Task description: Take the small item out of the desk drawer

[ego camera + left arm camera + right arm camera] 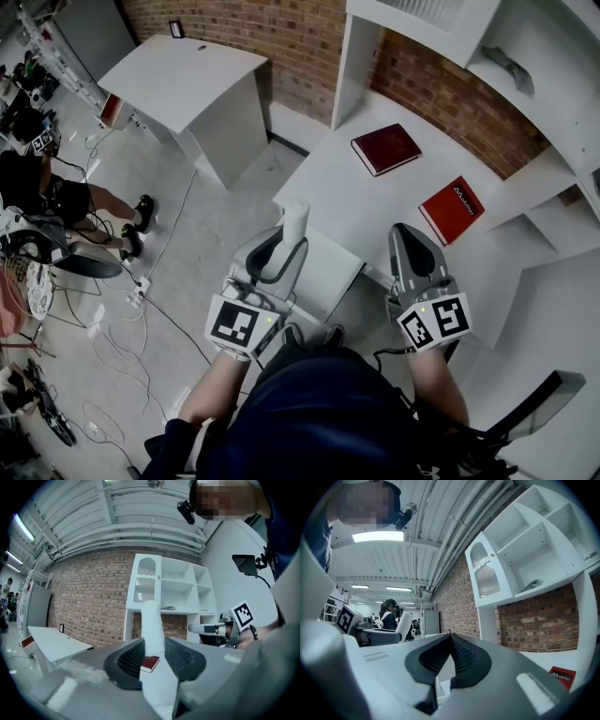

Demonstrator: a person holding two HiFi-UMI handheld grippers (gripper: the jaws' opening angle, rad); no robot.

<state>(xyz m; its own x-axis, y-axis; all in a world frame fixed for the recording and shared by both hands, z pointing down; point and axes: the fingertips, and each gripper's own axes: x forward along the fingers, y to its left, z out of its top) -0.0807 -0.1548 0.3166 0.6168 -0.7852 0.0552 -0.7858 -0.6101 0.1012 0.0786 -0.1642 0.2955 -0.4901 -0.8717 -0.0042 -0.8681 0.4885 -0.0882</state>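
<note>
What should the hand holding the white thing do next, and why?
Probably set the white item down on the bare desk just ahead. The left gripper has its fingers shut on it, it is up out of the drawer, and the desk has open room beside the dark red book.

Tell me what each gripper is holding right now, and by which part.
The left gripper holds a white round-ended cylinder by its lower part; the upper end sticks out past the jaw tips. The right gripper is shut on nothing.
</note>
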